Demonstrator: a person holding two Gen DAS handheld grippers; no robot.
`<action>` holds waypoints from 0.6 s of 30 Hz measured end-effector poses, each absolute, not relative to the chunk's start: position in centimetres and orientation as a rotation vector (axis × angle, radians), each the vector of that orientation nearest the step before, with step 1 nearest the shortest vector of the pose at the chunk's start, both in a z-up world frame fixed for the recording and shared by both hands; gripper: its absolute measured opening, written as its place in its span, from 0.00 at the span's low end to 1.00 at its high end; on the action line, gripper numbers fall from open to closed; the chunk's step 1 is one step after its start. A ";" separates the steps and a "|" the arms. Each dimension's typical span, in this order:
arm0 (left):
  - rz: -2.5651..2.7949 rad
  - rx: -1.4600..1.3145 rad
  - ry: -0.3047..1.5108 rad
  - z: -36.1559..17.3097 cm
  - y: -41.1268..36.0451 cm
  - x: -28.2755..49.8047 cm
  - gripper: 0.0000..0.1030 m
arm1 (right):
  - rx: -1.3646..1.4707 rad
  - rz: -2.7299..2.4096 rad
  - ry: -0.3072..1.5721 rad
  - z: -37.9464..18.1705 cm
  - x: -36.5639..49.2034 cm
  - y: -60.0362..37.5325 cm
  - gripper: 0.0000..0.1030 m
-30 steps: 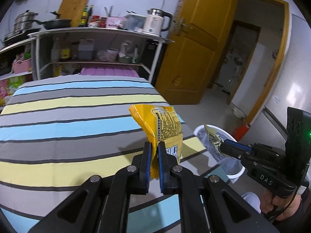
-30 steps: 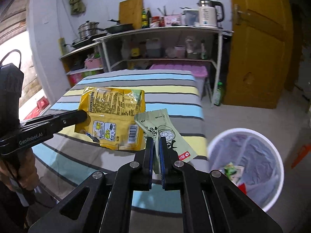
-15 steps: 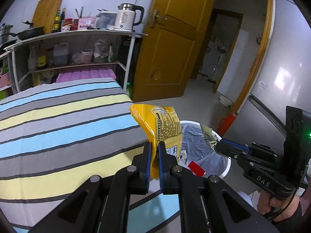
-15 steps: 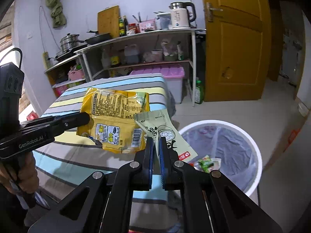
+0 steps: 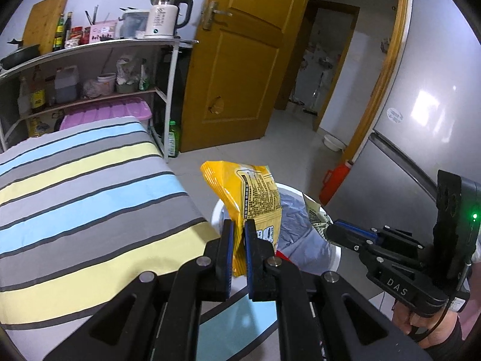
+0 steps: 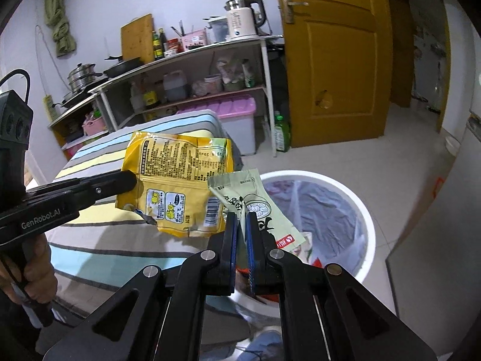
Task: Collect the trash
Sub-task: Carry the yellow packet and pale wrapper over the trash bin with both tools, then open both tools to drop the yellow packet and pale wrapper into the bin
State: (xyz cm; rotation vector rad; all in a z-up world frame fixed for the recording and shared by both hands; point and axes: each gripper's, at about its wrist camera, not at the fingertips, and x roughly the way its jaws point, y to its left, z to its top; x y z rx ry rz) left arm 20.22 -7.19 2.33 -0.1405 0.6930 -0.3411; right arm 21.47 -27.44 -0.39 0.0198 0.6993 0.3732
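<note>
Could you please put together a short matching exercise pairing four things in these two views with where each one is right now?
Things:
1. yellow snack bag
2. pale green packet
3. white trash bin
4. electric kettle

Places:
A. on the top shelf of the rack, near the door
B. clamped in the right gripper
C. on the floor beside the striped bed
D. clamped in the left gripper

Pairs: 1-D, 2-B, 3-C, 4-A
</note>
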 end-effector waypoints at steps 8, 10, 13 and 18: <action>-0.368 -0.130 0.750 0.5 -9.5 22.1 0.07 | 0.044 0.344 0.738 -2.1 22.4 -29.1 0.06; -0.374 -0.128 0.769 -0.1 -10.0 22.6 0.07 | 0.054 0.337 0.751 -2.6 22.8 -29.5 0.06; -0.383 -0.124 0.795 -0.8 -10.7 23.5 0.08 | 0.073 0.330 0.771 -3.3 23.3 -30.0 0.07; -0.391 -0.118 0.832 -2.1 -11.6 24.5 0.15 | 0.097 0.306 0.807 -4.5 24.0 -30.8 0.07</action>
